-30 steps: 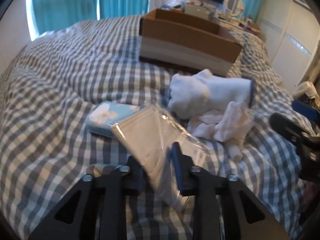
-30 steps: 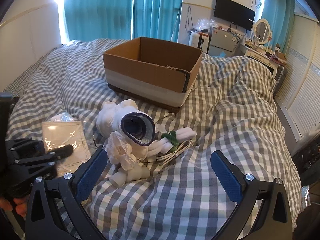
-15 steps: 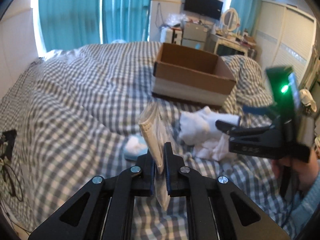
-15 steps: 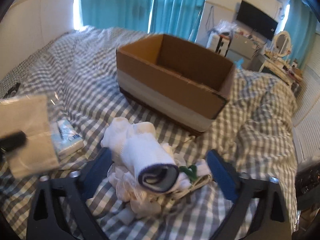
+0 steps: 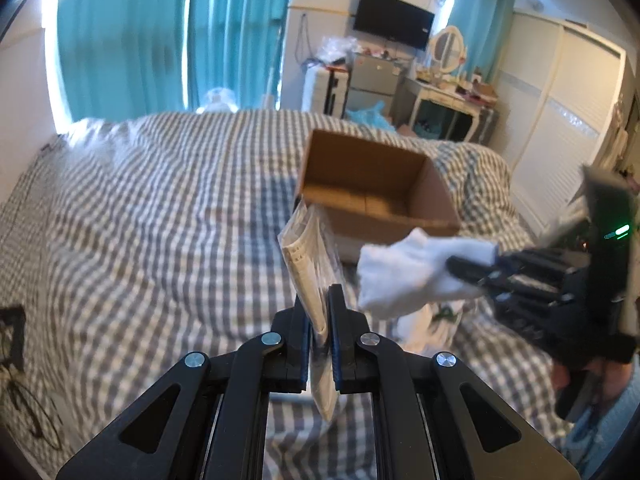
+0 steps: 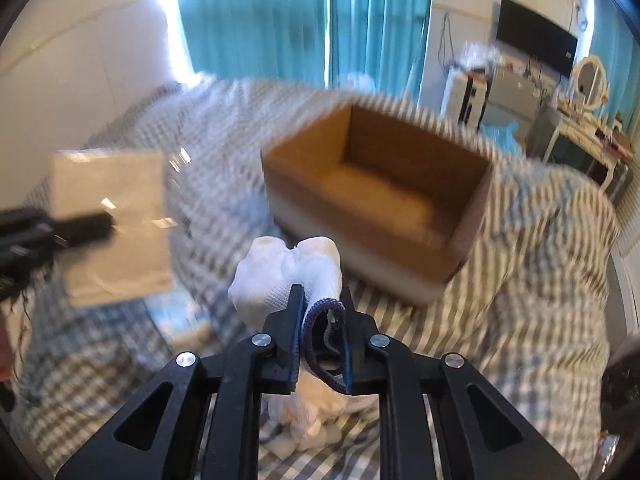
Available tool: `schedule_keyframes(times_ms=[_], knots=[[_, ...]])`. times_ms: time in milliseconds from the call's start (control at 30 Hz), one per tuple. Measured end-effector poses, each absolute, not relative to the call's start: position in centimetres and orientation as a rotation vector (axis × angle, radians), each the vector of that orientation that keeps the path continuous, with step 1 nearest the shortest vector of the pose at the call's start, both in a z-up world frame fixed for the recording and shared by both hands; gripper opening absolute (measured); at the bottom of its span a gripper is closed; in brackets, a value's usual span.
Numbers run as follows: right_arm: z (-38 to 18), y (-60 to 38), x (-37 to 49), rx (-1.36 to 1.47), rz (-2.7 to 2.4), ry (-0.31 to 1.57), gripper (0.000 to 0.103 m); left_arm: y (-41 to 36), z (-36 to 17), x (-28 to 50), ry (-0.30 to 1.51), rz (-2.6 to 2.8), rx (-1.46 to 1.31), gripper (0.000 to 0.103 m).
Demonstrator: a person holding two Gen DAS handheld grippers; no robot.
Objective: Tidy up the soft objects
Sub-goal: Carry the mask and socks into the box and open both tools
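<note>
My left gripper [image 5: 319, 300] is shut on a clear packet of white face masks [image 5: 308, 256] and holds it edge-up above the bed. The packet shows flat in the right wrist view [image 6: 114, 224]. My right gripper [image 6: 322, 304] is shut on a rolled white sock with a dark blue cuff [image 6: 292, 272], lifted off the bed; it also shows in the left wrist view [image 5: 416, 270]. An open brown cardboard box [image 5: 372, 184] stands on the checked bedspread ahead of both grippers, also seen in the right wrist view [image 6: 380, 204].
More white soft items [image 6: 308, 420] lie on the grey checked bedspread [image 5: 160, 216] under the right gripper. A light blue tissue pack [image 6: 180, 316] lies to the left. Teal curtains, a dresser and a wardrobe stand beyond the bed.
The left gripper lifted the mask packet higher, toward the box. The right gripper closed on the rolled sock and raised it off the pile.
</note>
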State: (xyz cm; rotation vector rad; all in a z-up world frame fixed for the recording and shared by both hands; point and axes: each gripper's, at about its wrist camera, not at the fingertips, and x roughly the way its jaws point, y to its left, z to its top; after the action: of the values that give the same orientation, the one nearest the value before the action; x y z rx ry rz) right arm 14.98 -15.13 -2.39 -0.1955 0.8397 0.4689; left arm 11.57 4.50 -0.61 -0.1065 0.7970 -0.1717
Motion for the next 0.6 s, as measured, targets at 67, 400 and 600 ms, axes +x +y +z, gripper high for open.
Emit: schedule_keyframes(times_ms=[67,400,600], knots=[[0.5,-15.6,15.5,-0.189,0.467,0.789,0.015,4.2,0.6,12.4,0.784,-0.174,-0.096,0.007],[9.5,-16.9,21.8,-0.195,0.375,0.613,0.015,1.6,6.2,20.0,0.694,-0.174,-0.023,0.007],[7.1,-17.5,28.0,-0.144,0.339,0.651,0.015,-1.0,3.8,27.6,0.741,-0.177,0.035,0.007]])
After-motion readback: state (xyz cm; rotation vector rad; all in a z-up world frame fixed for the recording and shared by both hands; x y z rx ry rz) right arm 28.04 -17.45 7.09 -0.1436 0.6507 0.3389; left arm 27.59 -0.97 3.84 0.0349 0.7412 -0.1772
